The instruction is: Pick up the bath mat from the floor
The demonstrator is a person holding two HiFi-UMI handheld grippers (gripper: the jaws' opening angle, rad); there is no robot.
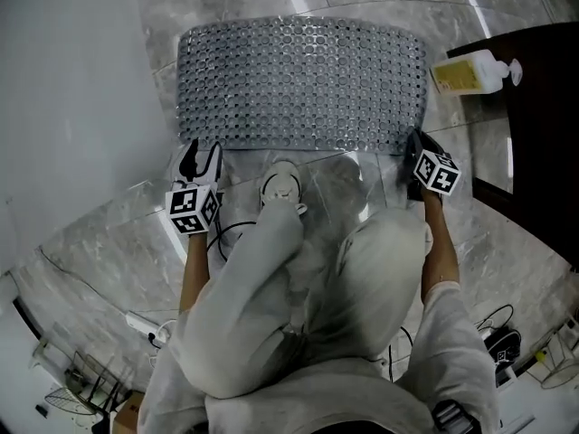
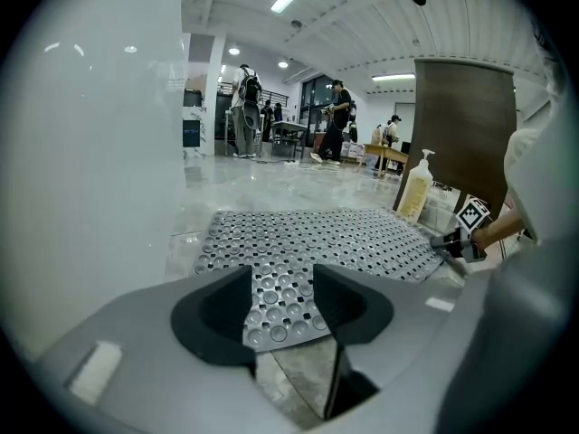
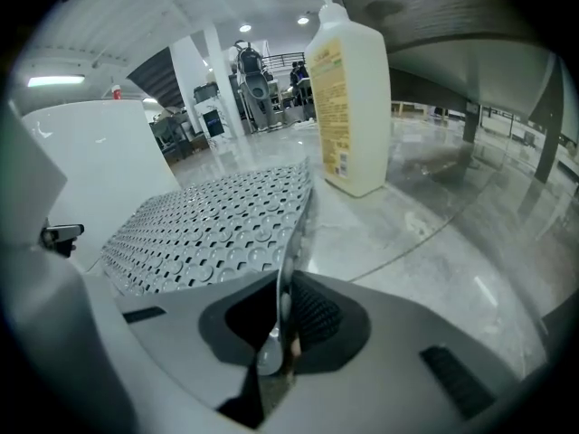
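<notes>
The grey bath mat (image 1: 298, 84), studded with round bumps and holes, lies flat on the marble floor in front of the person's knees. My left gripper (image 1: 202, 152) is at its near left corner. In the left gripper view that gripper (image 2: 282, 274) stands open, and the mat's corner (image 2: 280, 306) lies flat between the two jaws. My right gripper (image 1: 416, 143) is at the near right corner. In the right gripper view it (image 3: 284, 276) is shut on the mat's edge (image 3: 208, 229), which stands up thin between the pads.
A cream pump bottle (image 1: 470, 72) stands on the floor just past the mat's right end, next to a dark cabinet (image 1: 534, 134). A white wall (image 1: 63, 107) runs along the left. A shoe (image 1: 282, 183) rests at the mat's near edge. Cables lie on the floor (image 1: 498, 319).
</notes>
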